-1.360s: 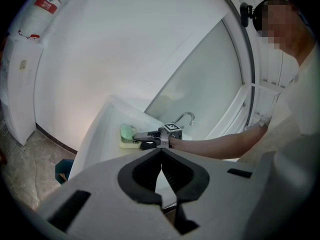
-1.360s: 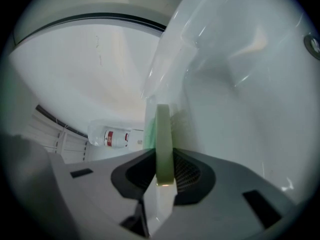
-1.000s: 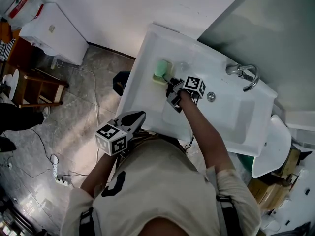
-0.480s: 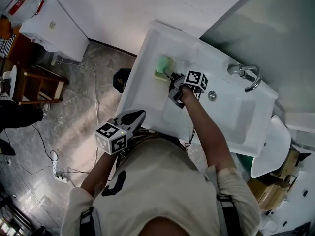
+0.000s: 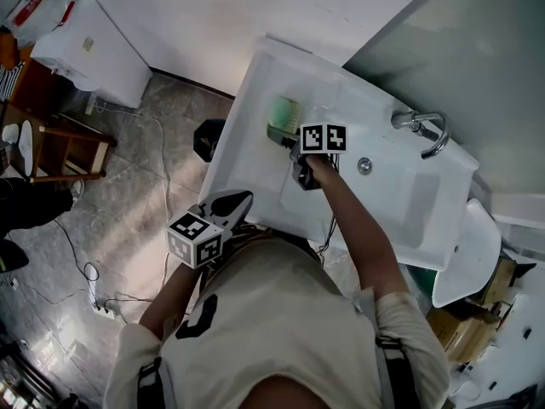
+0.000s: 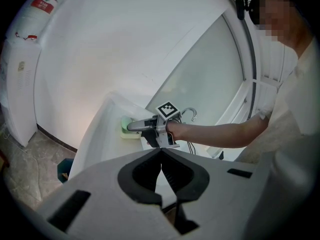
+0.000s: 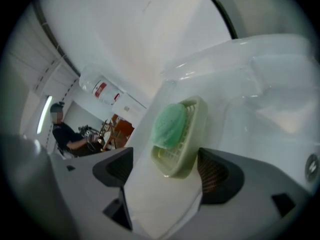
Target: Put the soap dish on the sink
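Observation:
The pale soap dish (image 5: 284,116) with a green soap bar (image 7: 170,124) rests on the left ledge of the white sink (image 5: 409,203). My right gripper (image 5: 283,135) points down at its near end. Its jaws are opening: the soap dish (image 7: 181,136) lies between them with a gap on each side, and neither pad presses on it. My left gripper (image 5: 225,204) hangs shut and empty in front of the person's body, off the sink's front edge. In the left gripper view the shut left gripper (image 6: 161,156) faces the soap dish (image 6: 127,129) and the right gripper (image 6: 141,126).
A chrome faucet (image 5: 421,126) stands at the sink's far right, a drain (image 5: 364,166) in the basin. A dark bin (image 5: 207,141) sits on the floor left of the sink. A white appliance (image 5: 94,49), a wooden stool (image 5: 64,147) and floor cables (image 5: 94,288) lie further left.
My right gripper has rolled, its marker cube turning, and its jaws have opened off the soap dish, which stays on the ledge. The left gripper has kept still.

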`<act>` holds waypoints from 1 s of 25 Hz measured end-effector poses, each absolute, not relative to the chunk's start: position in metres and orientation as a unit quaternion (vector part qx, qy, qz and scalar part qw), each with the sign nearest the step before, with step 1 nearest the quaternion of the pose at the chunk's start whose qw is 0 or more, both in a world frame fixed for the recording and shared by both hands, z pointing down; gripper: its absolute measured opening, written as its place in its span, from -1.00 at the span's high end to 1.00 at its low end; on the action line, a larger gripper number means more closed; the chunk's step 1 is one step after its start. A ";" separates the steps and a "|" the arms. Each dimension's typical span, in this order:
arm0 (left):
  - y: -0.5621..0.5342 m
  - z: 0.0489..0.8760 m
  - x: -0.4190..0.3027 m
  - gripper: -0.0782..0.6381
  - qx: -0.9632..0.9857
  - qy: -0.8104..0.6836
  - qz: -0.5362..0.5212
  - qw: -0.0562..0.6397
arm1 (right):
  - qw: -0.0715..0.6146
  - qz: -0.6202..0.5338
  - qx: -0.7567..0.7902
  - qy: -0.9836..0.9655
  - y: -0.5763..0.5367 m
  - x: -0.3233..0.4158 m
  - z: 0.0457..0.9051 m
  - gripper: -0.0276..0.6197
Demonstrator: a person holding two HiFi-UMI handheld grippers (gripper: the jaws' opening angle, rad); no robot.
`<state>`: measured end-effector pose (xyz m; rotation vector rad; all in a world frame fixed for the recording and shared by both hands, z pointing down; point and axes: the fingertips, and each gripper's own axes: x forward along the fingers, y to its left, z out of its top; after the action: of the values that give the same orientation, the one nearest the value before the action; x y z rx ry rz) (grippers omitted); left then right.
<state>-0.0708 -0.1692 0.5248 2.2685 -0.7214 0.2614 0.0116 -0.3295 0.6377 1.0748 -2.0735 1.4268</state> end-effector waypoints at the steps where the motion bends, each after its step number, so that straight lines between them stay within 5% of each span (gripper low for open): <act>1: -0.169 0.525 -0.072 0.73 0.882 -0.280 0.103 0.364 | 0.223 0.491 0.378 -0.752 -0.327 0.010 0.639 -0.31; 8: -0.170 0.528 -0.073 0.73 0.883 -0.278 0.107 0.362 | 0.379 0.342 0.339 -0.790 -0.313 0.013 0.654 -0.35; 14: -0.173 0.528 -0.073 0.73 0.885 -0.277 0.106 0.360 | 0.458 0.246 0.353 -0.778 -0.316 0.026 0.661 -0.14; 25: -0.175 0.531 -0.075 0.73 0.883 -0.280 0.111 0.361 | 0.465 0.206 0.344 -0.789 -0.329 0.021 0.660 -0.10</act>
<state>-0.0746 -0.1753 0.5310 2.2741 -0.7209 0.2865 0.0208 -0.3289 0.6595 0.8443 -1.9376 0.5070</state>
